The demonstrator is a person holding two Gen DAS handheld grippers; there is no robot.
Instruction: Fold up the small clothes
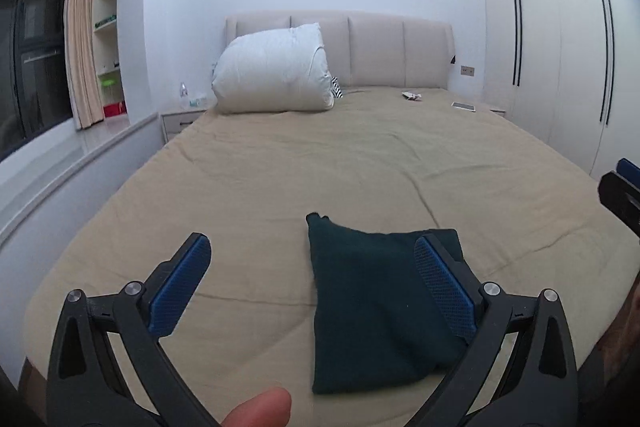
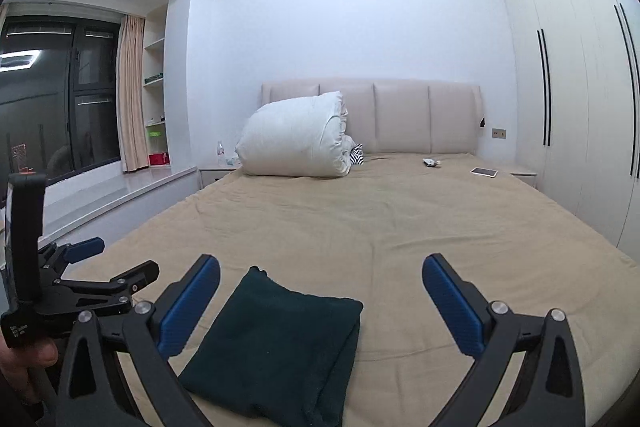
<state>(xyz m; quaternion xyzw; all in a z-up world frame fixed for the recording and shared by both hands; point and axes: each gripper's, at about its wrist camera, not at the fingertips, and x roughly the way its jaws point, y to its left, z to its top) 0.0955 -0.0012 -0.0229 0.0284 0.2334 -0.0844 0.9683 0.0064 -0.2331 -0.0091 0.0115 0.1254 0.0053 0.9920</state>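
**Both Grippers Clear; Folded Garment Lies Between Them**

Your left gripper (image 1: 312, 267) stands with its jaws spread wide and nothing between the pads. Your right gripper (image 2: 320, 291) is likewise spread wide and holds nothing. No pad touches fabric in either view.

The dark green garment (image 1: 380, 303) lies folded into a compact, roughly square packet on the tan bed sheet (image 1: 320, 155), near the foot edge of the bed. Its layered edges show on the near right side in the right wrist view, and one corner points toward the headboard (image 1: 340, 47).

Note the governing relation: in the left wrist view the packet sits right of the gripper's centre line, partly behind the right finger (image 1: 444, 283). In the right wrist view it sits left of centre, beside the left finger (image 2: 192, 303). The garment therefore lies between your two hands, below and ahead of both, at a similar reach from each.

Judge the fold as apparently finished. Any next move calls for descending and converging inward toward the packet.
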